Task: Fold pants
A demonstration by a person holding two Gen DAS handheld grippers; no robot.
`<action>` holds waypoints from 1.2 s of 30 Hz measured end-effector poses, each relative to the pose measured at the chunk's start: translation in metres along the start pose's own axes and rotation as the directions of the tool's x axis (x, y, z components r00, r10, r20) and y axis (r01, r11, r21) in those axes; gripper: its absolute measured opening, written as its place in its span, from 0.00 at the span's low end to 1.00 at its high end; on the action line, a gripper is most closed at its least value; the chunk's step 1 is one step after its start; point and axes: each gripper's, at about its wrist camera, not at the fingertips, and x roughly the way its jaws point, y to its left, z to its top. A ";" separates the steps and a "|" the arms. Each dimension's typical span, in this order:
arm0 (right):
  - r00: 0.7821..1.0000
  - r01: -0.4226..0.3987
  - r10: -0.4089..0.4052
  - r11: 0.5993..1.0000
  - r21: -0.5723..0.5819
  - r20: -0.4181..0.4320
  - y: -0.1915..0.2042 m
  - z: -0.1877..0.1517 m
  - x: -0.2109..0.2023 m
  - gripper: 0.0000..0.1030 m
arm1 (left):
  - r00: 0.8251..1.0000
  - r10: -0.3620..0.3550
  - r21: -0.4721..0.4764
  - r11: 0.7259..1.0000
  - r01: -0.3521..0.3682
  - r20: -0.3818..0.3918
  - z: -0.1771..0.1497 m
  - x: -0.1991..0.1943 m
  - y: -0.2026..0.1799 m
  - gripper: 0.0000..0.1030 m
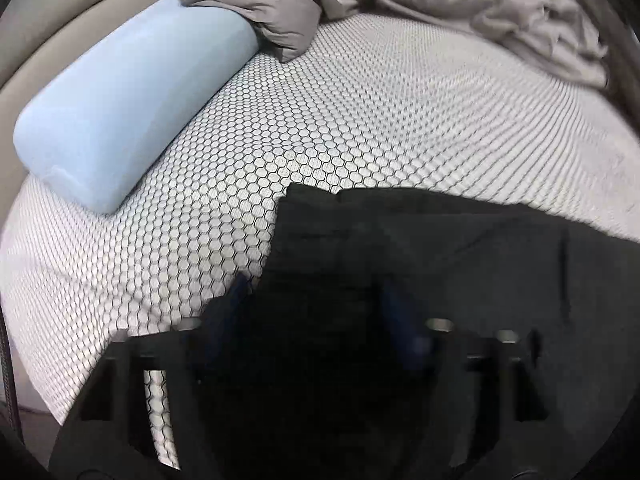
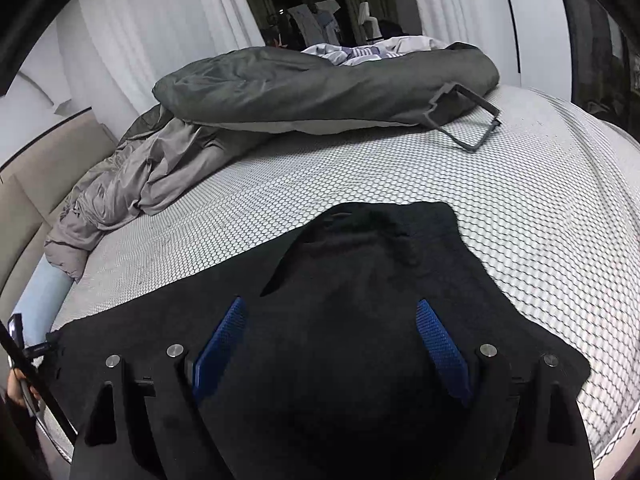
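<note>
where right view sees frame, left view pillow

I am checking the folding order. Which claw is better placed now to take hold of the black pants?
Probably the left claw: its blurred fingers are partly closed around dark pants fabric near an edge. The right claw stands wide open above the cloth's middle.
</note>
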 end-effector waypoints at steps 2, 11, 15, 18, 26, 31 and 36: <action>1.000 -0.004 0.004 1.000 -0.009 -0.004 0.003 0.002 0.005 0.86 | 1.000 -0.006 0.018 1.000 0.006 0.020 0.001 0.001 -0.003 0.36; 1.000 0.016 -0.017 0.999 -0.031 -0.007 0.001 0.004 0.010 0.86 | 0.991 -0.076 -0.051 0.995 0.082 0.110 0.019 -0.014 0.027 0.33; 1.000 0.018 -0.018 1.000 -0.023 -0.009 -0.003 0.003 0.009 0.86 | 0.998 -0.056 -0.101 0.993 0.057 0.013 0.018 0.016 0.030 0.47; 1.000 0.012 -0.012 1.000 -0.014 -0.012 -0.005 0.002 0.005 0.86 | 0.994 -0.081 -0.145 0.985 0.091 0.076 0.004 -0.008 0.033 0.61; 0.991 -0.122 0.112 0.982 -0.146 -0.072 0.040 -0.012 -0.003 0.86 | 0.927 -0.286 -0.002 0.955 0.295 0.243 -0.055 -0.123 -0.063 0.83; 0.972 -0.218 0.184 0.938 -0.270 -0.147 0.099 -0.041 0.000 0.86 | 0.873 -0.460 0.209 0.881 0.425 0.162 -0.102 -0.157 -0.198 0.88; 0.946 -0.279 0.189 0.885 -0.371 -0.262 0.151 -0.085 0.025 0.86 | 0.850 -0.525 0.356 0.802 0.479 0.039 -0.140 -0.149 -0.292 0.88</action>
